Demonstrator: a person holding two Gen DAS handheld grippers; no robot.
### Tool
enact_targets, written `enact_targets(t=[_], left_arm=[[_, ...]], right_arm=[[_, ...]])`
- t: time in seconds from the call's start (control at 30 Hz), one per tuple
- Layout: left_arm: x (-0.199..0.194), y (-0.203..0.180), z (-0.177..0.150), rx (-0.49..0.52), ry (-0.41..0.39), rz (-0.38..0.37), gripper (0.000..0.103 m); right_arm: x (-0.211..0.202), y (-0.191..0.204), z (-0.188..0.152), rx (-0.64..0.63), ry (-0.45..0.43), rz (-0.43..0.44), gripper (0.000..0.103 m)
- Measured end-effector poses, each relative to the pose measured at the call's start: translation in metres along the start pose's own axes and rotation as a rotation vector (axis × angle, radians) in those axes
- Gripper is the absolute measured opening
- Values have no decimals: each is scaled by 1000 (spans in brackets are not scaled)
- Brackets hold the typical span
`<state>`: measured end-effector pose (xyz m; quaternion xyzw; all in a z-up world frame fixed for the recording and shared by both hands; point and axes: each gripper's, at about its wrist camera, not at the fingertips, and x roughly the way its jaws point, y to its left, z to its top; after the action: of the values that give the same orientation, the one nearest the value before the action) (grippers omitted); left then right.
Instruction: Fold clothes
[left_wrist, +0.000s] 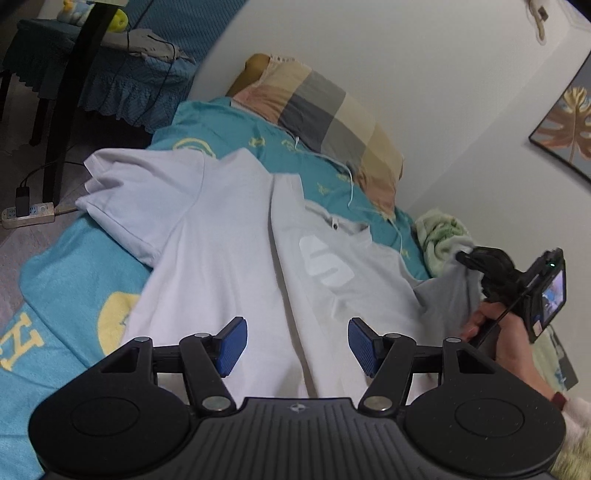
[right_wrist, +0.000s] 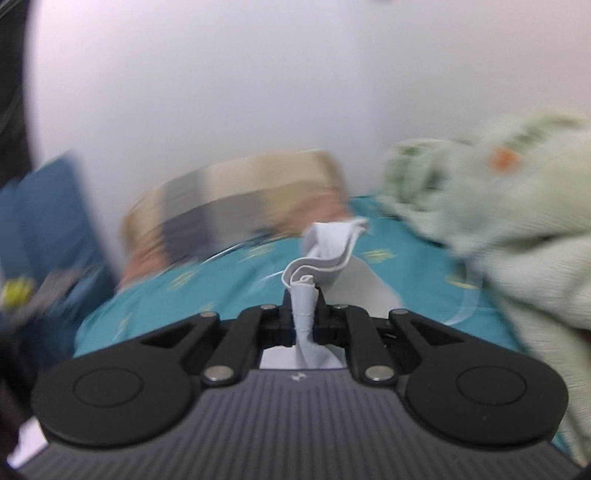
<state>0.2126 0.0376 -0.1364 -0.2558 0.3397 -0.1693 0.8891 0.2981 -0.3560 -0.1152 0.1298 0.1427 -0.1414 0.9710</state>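
On the bed (left_wrist: 66, 258), white shirt (left_wrist: 207, 236) lies spread; left gripper (left_wrist: 297, 345) hangs wide, empty, over its hem, right gripper (right_wrist: 303, 314) pinches a bunched sleeve (right_wrist: 325, 247) near the right edge. Thin grip may slip.

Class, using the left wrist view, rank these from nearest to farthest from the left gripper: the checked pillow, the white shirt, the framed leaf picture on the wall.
1. white shirt: spread on the bed directly under and ahead of the open left gripper.
2. checked pillow: beyond the shirt, at the head of the bed.
3. framed leaf picture: on the wall, far right.
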Motion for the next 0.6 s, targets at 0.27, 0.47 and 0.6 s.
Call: enact_targets(t=[0.27, 0.47, 0.6], left_arm=[[2, 13, 4, -25, -6, 23, 63], [7, 12, 2, -10, 4, 16, 63], [6, 5, 0, 28, 6, 16, 63]], right_arm=[[27, 96, -72, -228, 248, 174, 13], [14, 75, -57, -120, 348, 298, 60], [-26, 69, -28, -125, 355, 333, 62]])
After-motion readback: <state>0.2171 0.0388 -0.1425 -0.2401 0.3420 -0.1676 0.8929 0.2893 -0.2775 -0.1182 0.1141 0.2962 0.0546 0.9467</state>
